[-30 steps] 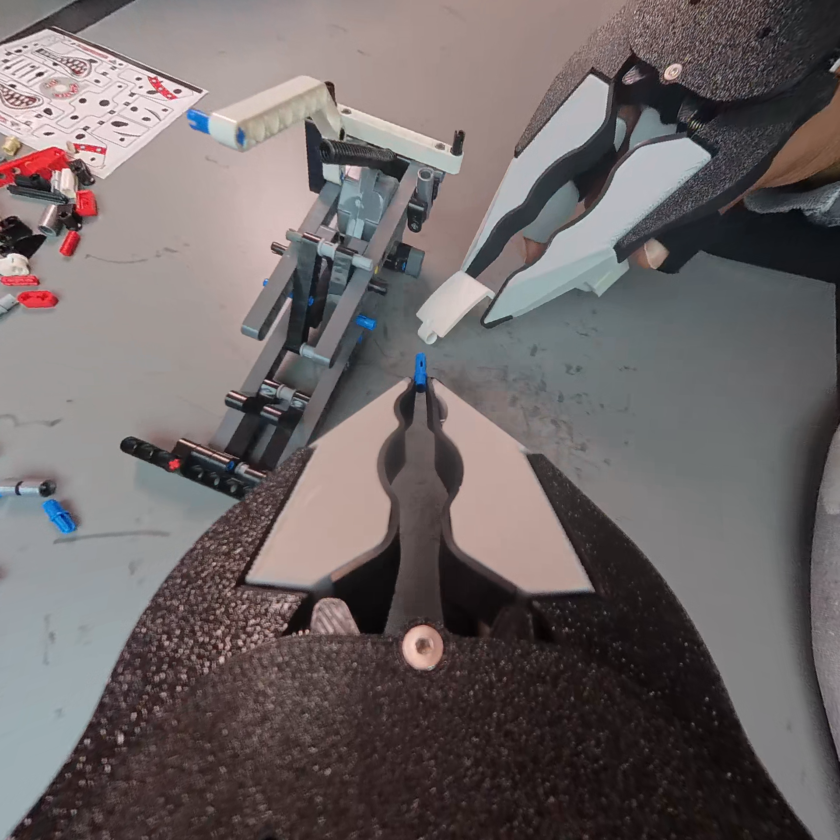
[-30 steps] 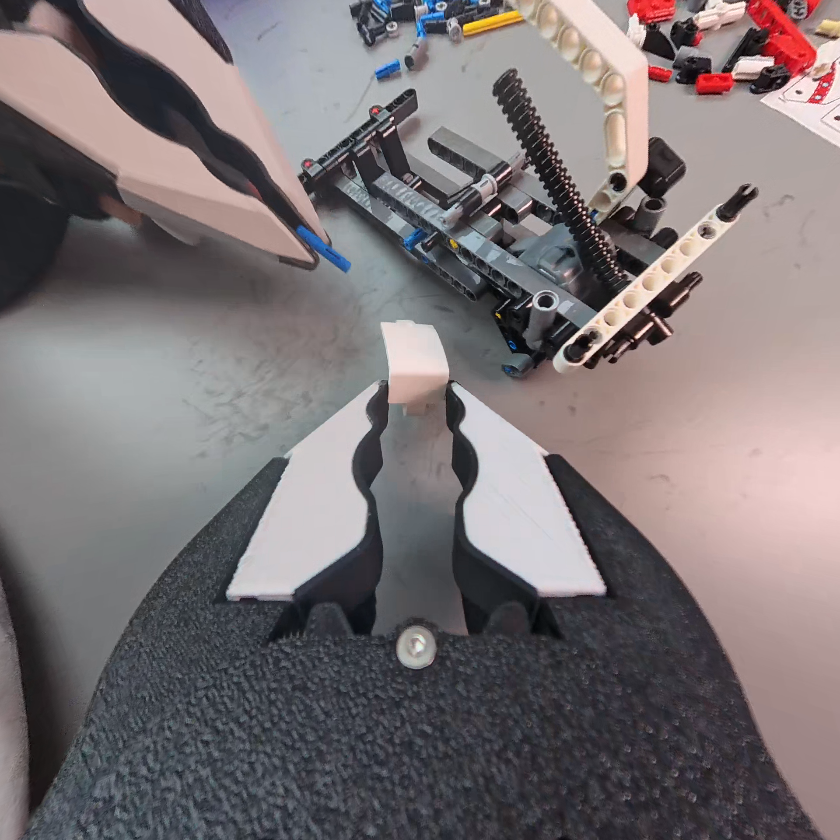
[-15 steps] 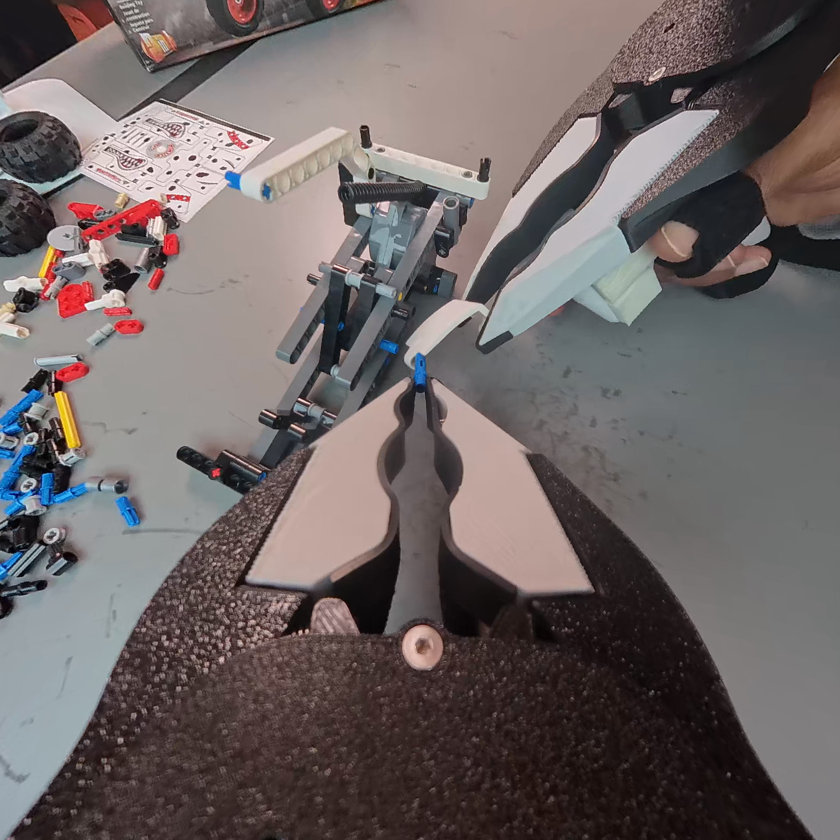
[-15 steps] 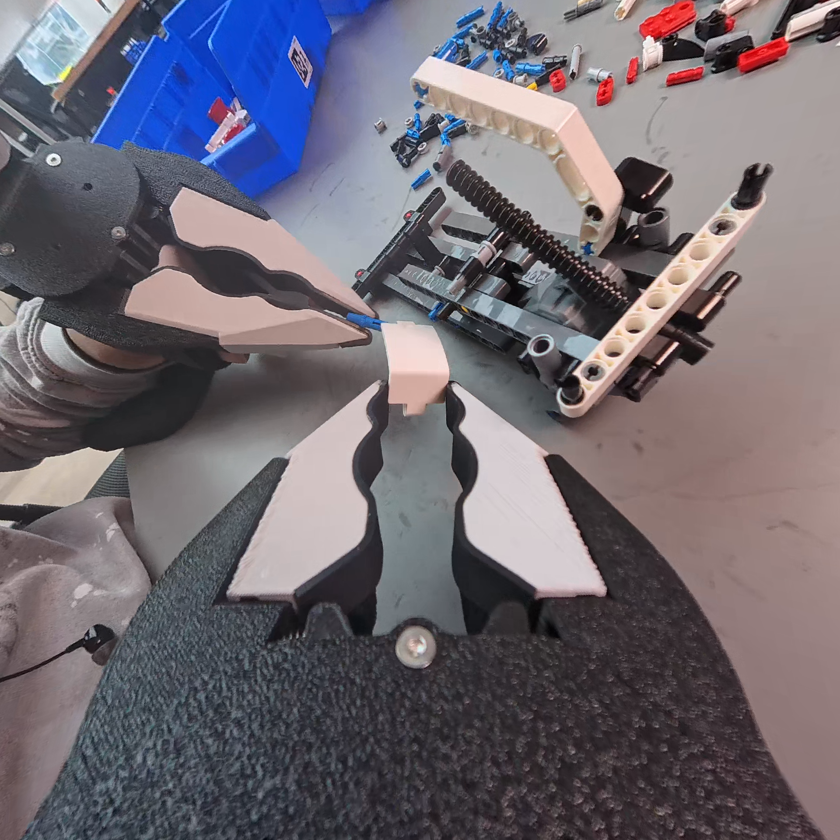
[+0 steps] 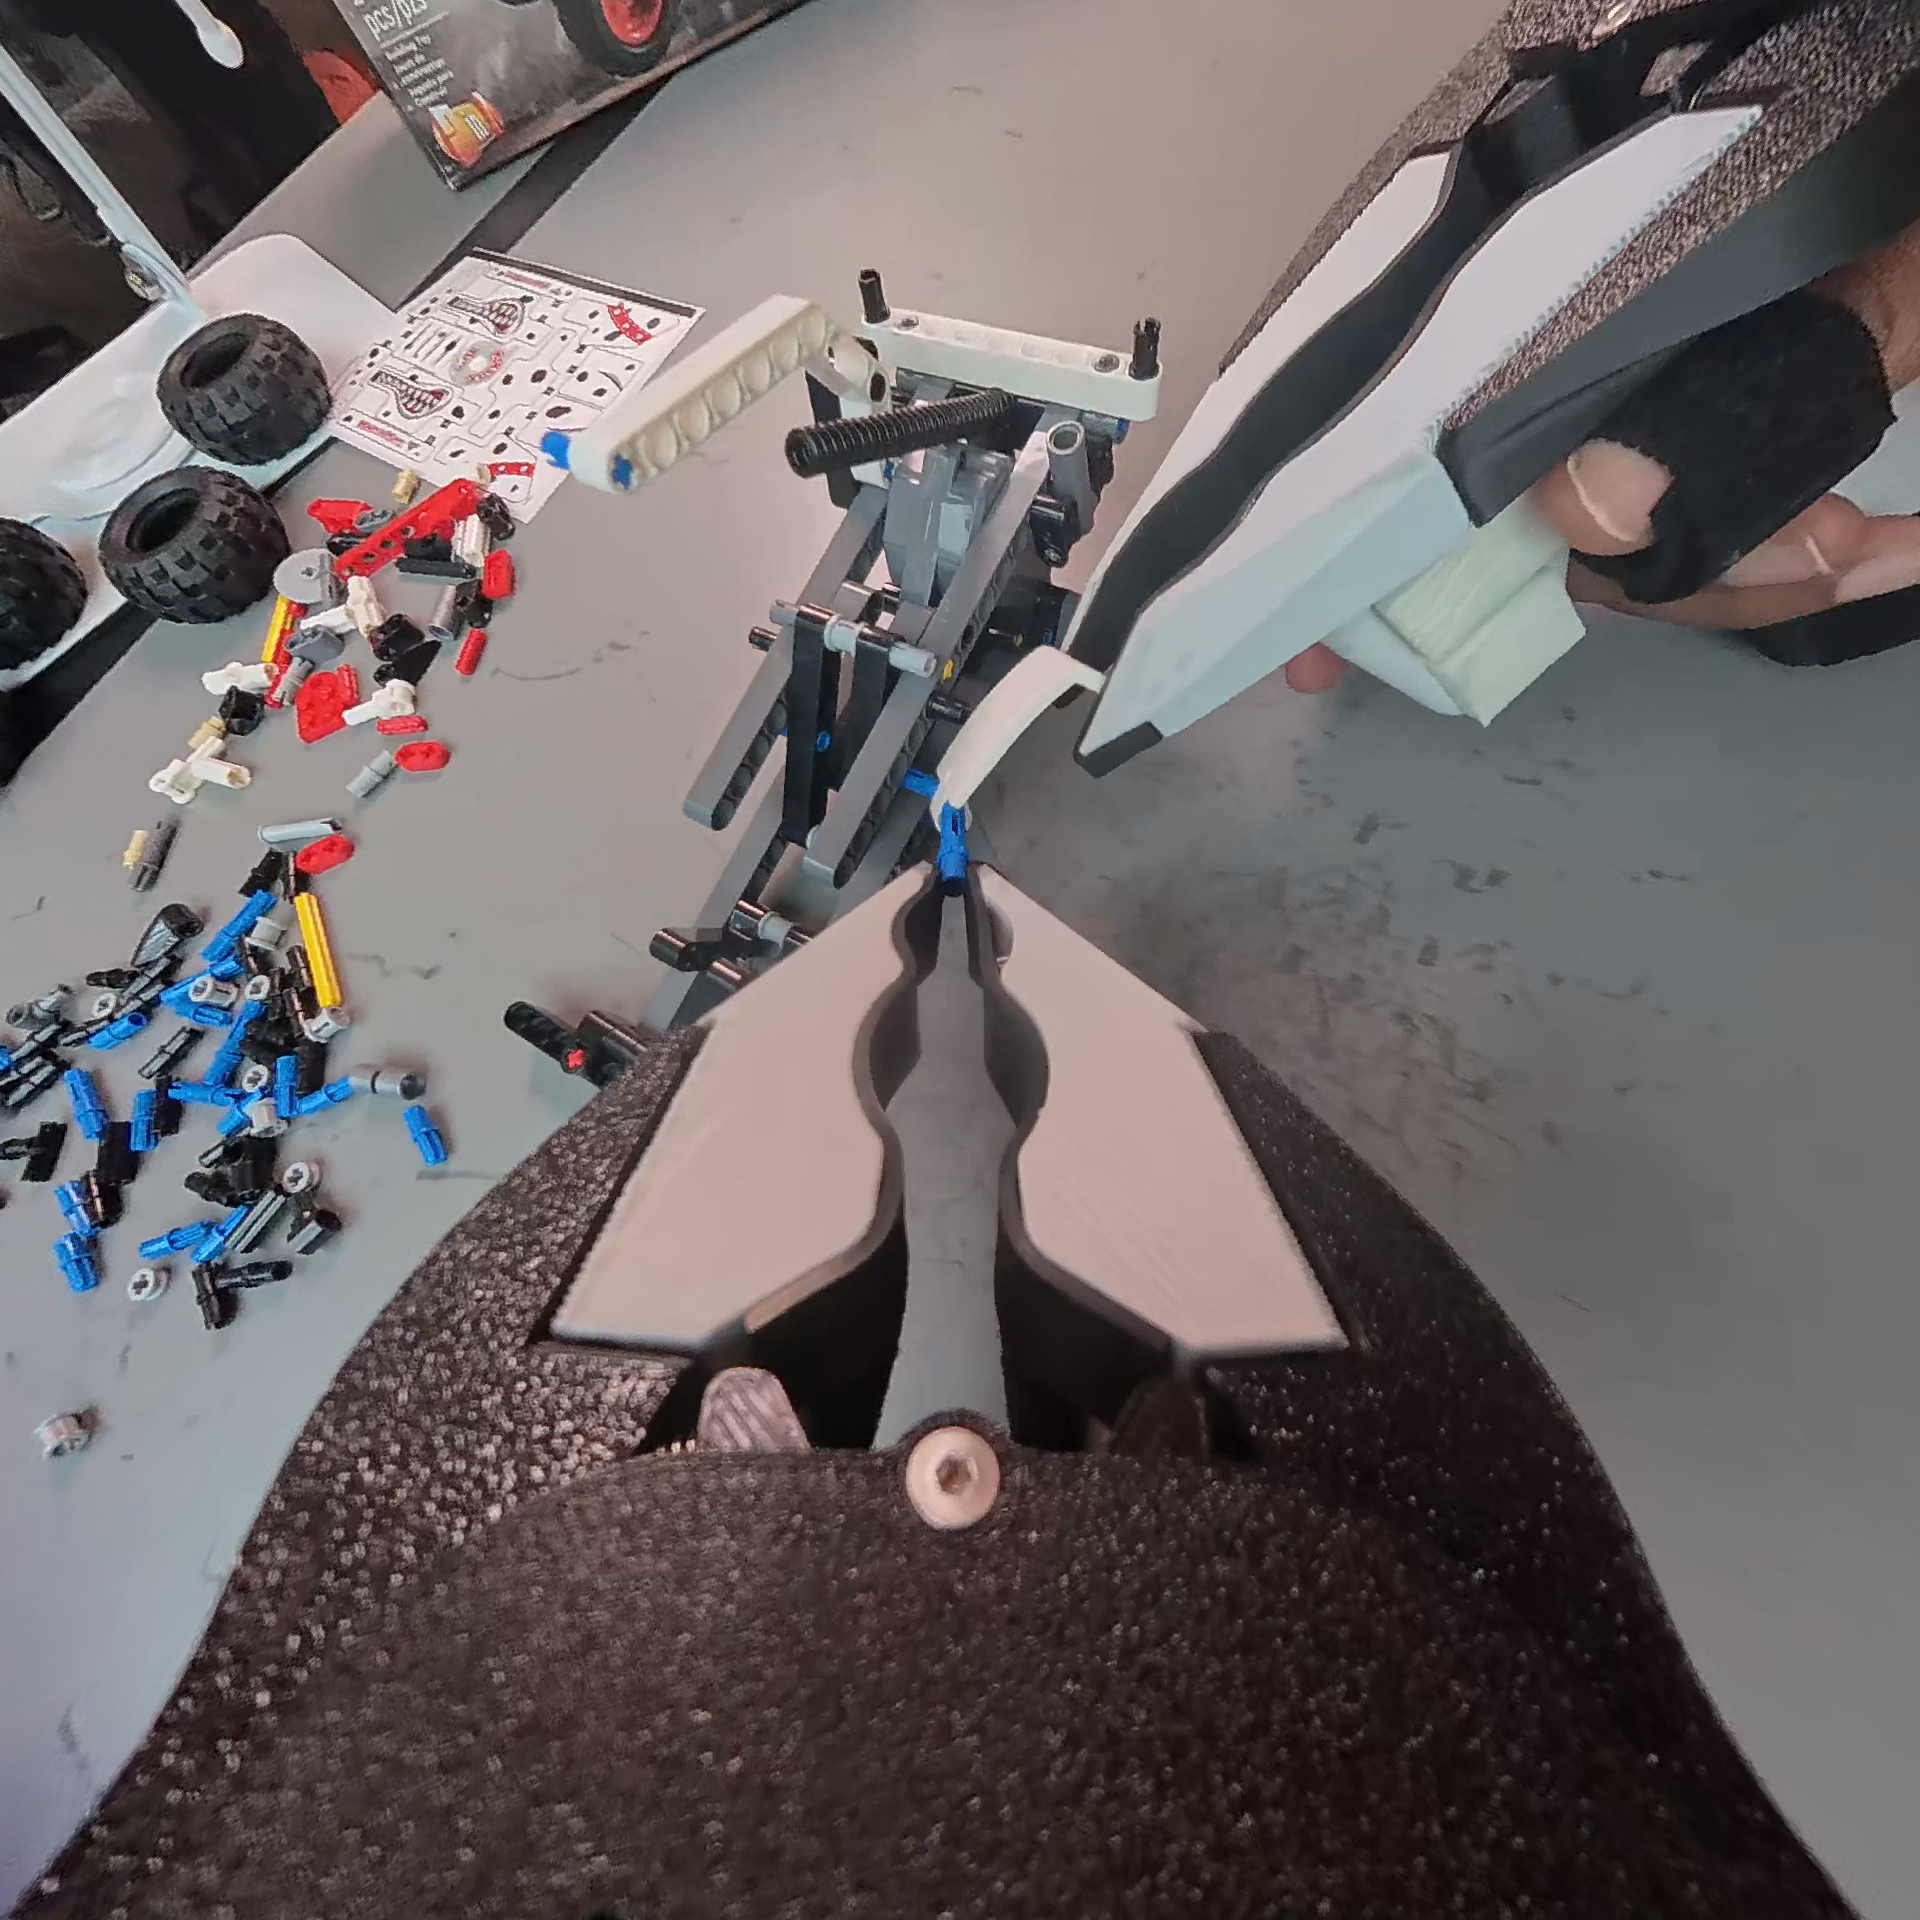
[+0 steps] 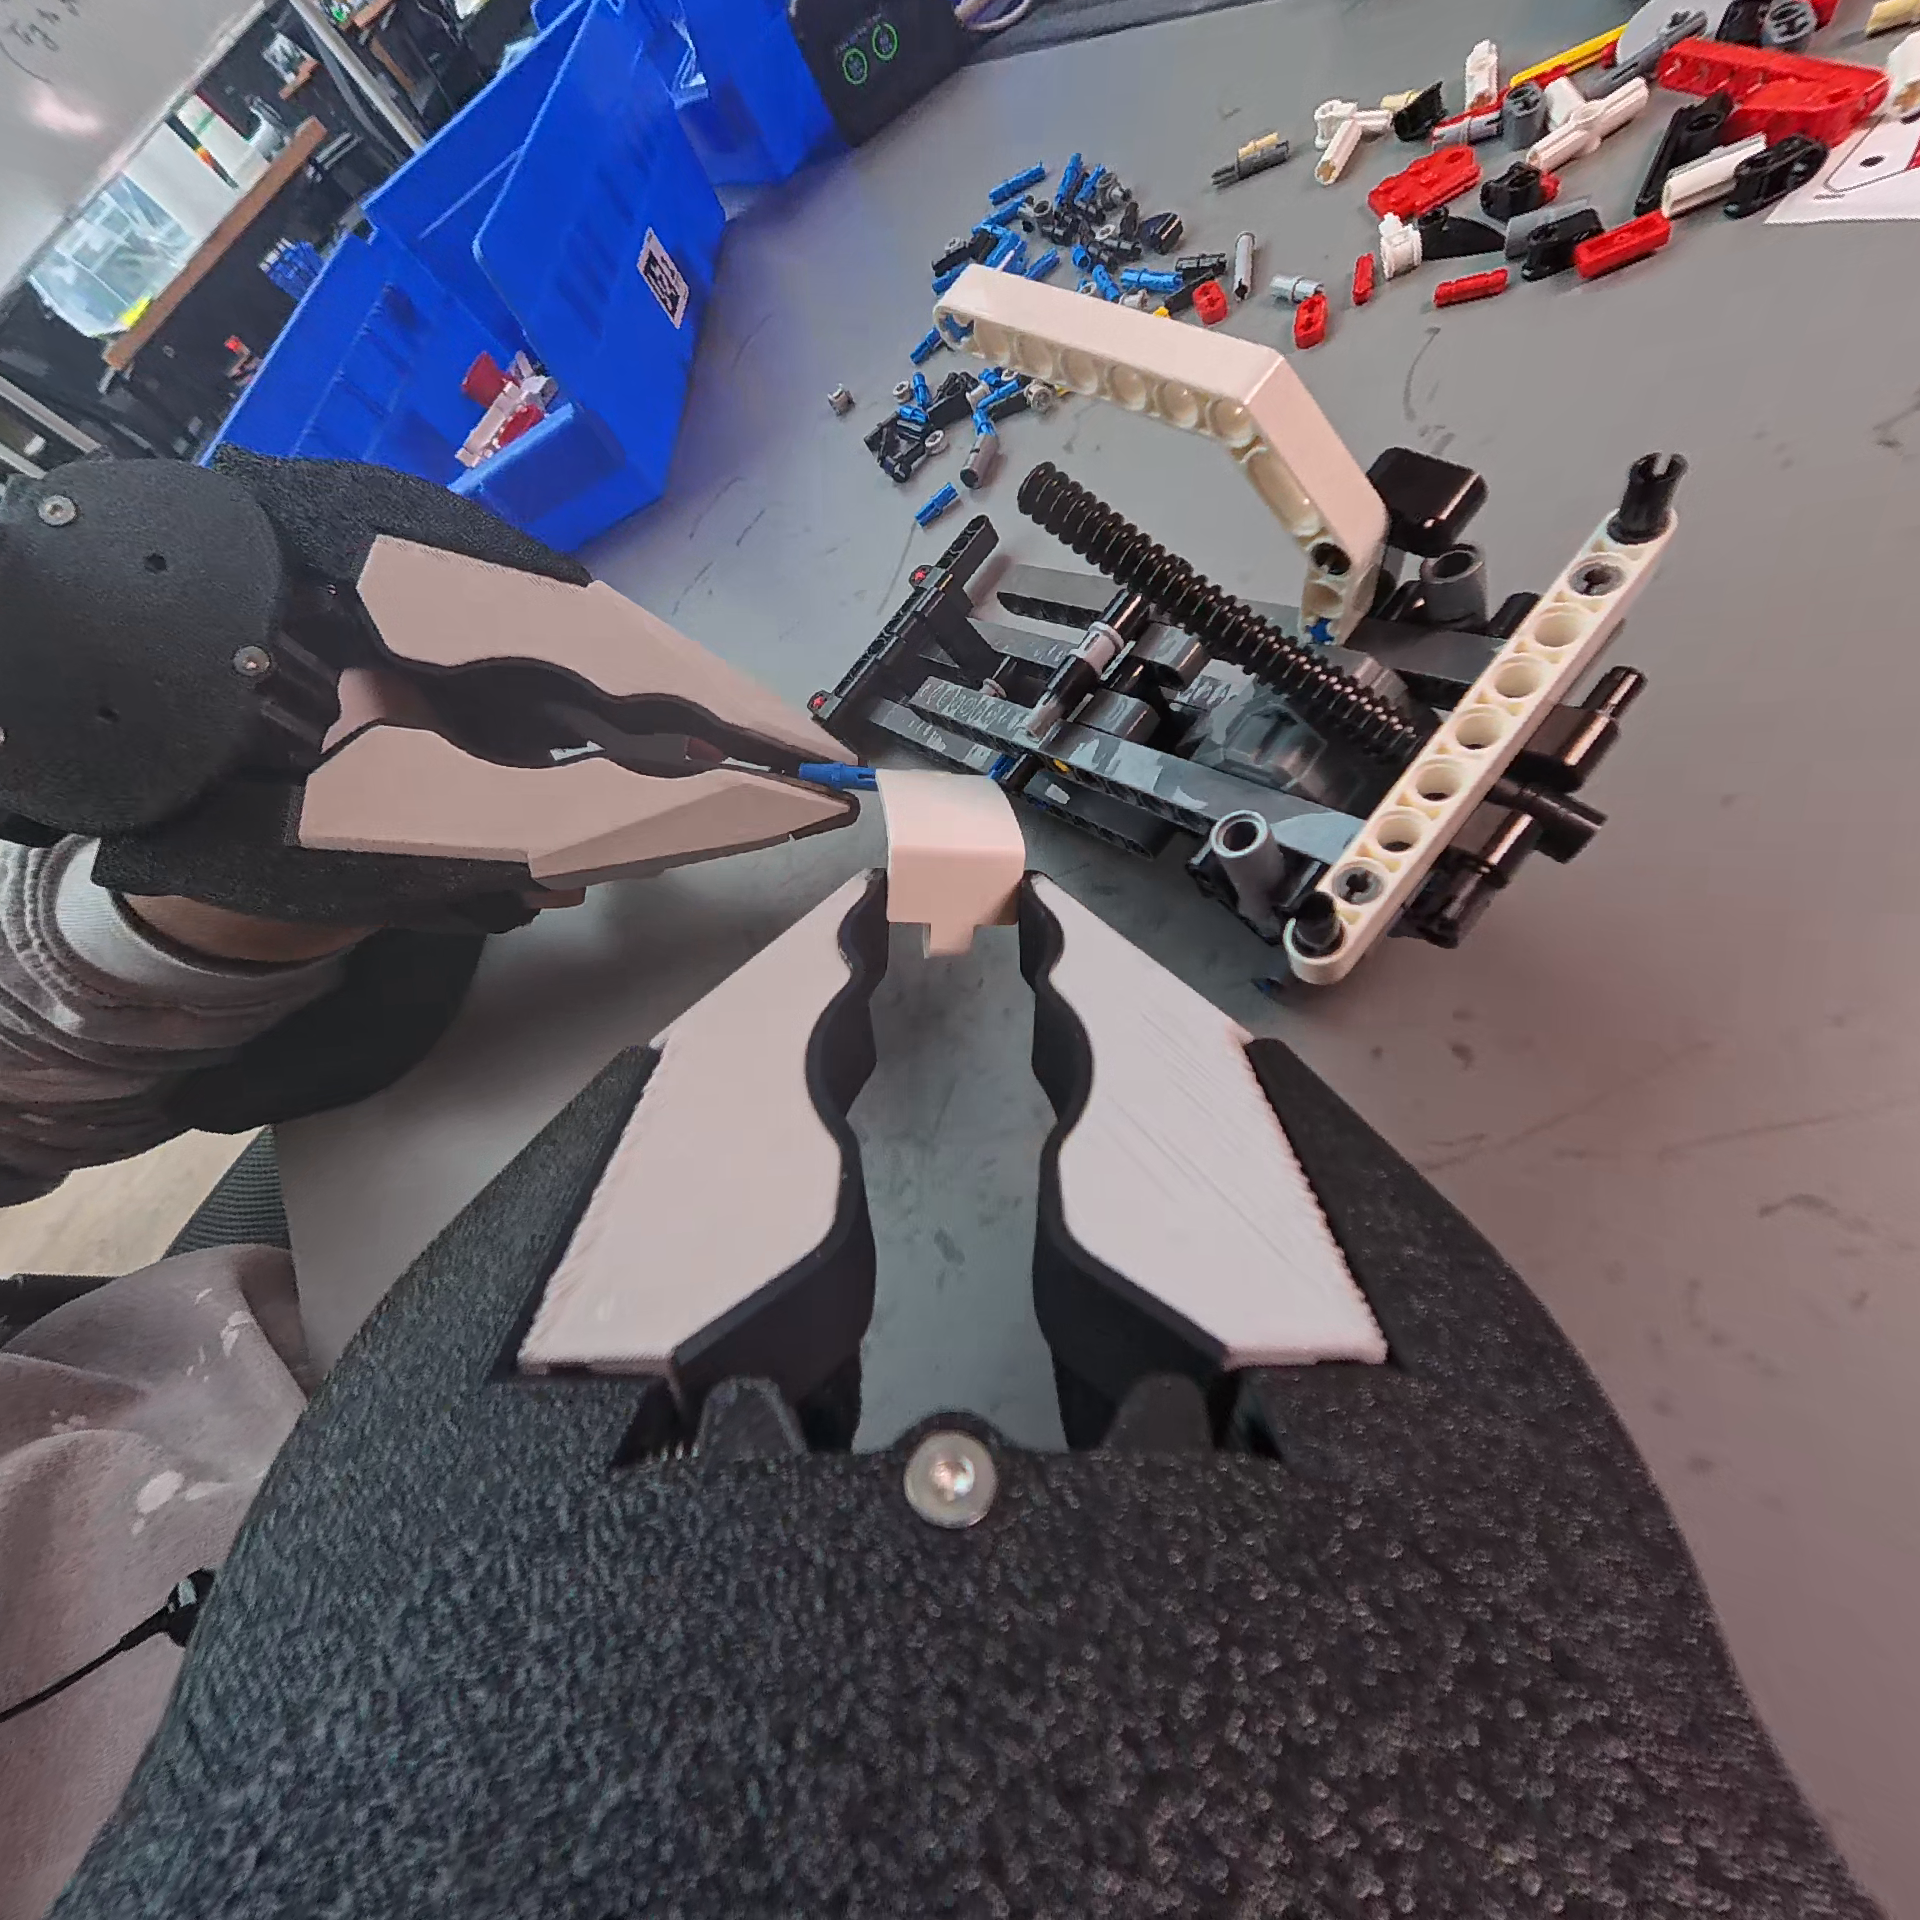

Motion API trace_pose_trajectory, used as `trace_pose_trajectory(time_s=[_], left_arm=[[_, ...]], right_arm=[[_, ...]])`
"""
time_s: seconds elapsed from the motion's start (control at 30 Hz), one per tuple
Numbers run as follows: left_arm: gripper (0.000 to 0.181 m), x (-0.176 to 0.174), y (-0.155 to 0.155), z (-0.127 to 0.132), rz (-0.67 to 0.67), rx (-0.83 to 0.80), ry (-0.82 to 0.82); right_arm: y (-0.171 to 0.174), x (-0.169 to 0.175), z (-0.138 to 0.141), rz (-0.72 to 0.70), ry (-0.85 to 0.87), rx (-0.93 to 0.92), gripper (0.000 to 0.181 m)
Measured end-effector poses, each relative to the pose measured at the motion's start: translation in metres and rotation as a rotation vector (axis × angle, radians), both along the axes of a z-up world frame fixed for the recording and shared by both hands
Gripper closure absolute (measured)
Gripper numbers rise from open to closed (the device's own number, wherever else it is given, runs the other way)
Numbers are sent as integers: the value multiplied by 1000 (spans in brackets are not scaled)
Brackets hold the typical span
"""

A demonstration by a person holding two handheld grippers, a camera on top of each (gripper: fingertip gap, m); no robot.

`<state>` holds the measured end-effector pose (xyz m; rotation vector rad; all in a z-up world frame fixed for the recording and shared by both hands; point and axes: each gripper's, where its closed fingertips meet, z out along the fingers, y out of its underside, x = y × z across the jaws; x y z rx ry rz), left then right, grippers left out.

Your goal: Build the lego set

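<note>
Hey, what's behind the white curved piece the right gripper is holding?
Behind the white curved piece lies the dark grey chassis assembly on the table, with loose parts beyond. The piece covers the chassis's near edge. The blue pin meets its left side.

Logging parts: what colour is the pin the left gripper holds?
Blue pin, clearest in the right wrist view.

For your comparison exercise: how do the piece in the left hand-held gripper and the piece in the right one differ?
The blue pin is thin and rod-like; the white panel is broad and curved. The left hand-held gripper is nearly fully shut on the pin; the right hand-held gripper is set wider around the panel. Both are held above the grey table, meeting end to side.
</note>
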<state>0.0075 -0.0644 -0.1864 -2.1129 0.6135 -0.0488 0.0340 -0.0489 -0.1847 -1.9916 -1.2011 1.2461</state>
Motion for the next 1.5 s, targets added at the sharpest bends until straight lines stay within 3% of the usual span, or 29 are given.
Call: trace_pose_trajectory(time_s=[0.63, 0.93, 1.13, 1.27, 1.3, 1.33, 1.37, 1.43, 1.5], left_arm=[[177, 0, -2, -5, 6, -19, 50], [178, 0, -2, -11, 5, -37, 71], [178, 0, -2, -13, -10, -32, 56], [178, 2, -1, -2, -26, 23, 34], [178, 5, -1, -1, -39, 27, 24], [178, 9, -2, -3, -52, 18, 10], [178, 10, -2, -4, -57, 20, 8], [178, 9, -1, 4, -62, 46, -18], [178, 5, 0, 8, -51, 50, -34]], right_arm=[[-2, 0, 0, -2, 2, 26, 158], [-7, -2, -6, 27, -71, 248, 157], [-11, -1, -3, 41, -17, 116, 158], [-16, 1, 5, 76, 69, -66, 159], [-25, 1, 16, 132, 144, -151, 180], [-34, 0, 27, 160, 201, -260, 181], [-39, -1, 27, 182, 200, -269, 180], [-33, -1, 19, 163, 136, -117, 180], [-28, 2, 28, 158, 169, -100, 180]])
